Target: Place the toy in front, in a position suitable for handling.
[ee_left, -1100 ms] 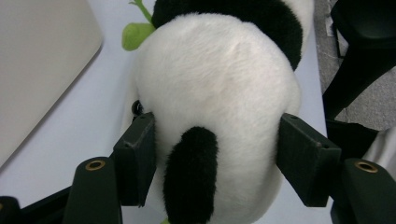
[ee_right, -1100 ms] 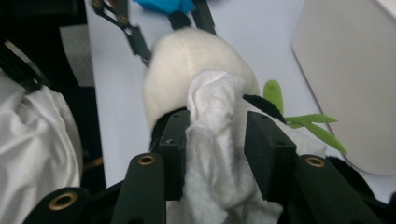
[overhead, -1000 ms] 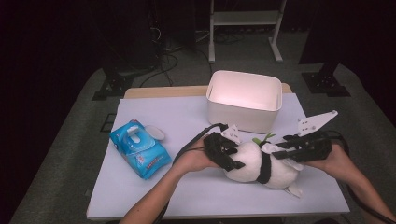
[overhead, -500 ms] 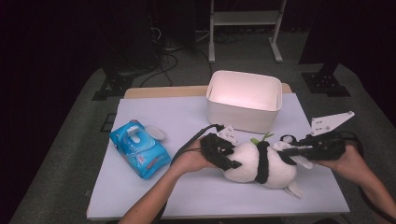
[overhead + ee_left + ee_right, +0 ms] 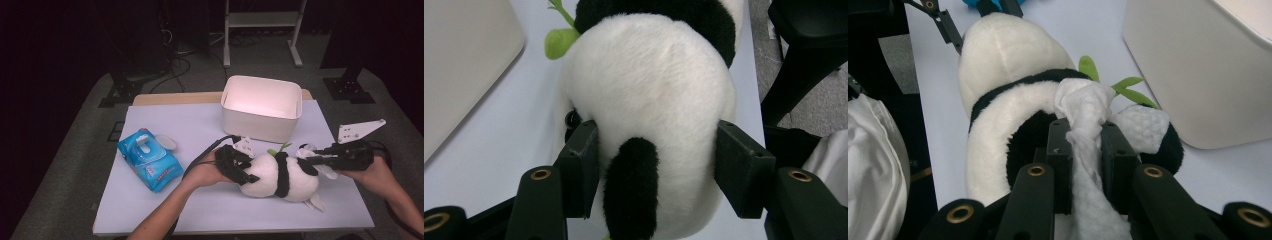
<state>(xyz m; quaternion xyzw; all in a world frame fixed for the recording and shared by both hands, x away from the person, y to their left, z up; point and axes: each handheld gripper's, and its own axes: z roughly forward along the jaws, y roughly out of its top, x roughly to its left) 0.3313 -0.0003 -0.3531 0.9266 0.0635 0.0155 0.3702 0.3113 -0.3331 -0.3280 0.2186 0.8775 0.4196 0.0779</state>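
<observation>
1. A plush panda (image 5: 275, 175) lay on its side on the pale table (image 5: 165, 210), near the front edge and just in front of a white plastic bin (image 5: 261, 107).
2. The left gripper (image 5: 235, 165) was at the panda's head end. In the left gripper view its two black jaws pressed into the white plush (image 5: 649, 100) from both sides, denting it, with a black ear or limb between them. The jaws had just been closing on the toy, so it was clamped there.
3. The right gripper (image 5: 320, 161) came in from the other end, lying nearly level over the panda's hindquarters, its grey three-cornered plate tilted up above it.
4. In the right gripper view the jaws were clenched on a twisted white wet wipe (image 5: 1088, 125). The bunched end of the wipe rested against the panda's (image 5: 1008, 65) black band and white flank. The jaws had tightened a little within the last second.
5. Green fabric bamboo leaves (image 5: 1128, 87) stuck out from the toy beside the wipe, pointing toward the bin (image 5: 1208, 65).
6. A blue pack of wet wipes (image 5: 149, 159) lay well to the left of the panda, its lid flap open.
7. Both of the person's forearms reached in from the near side of the table.
</observation>
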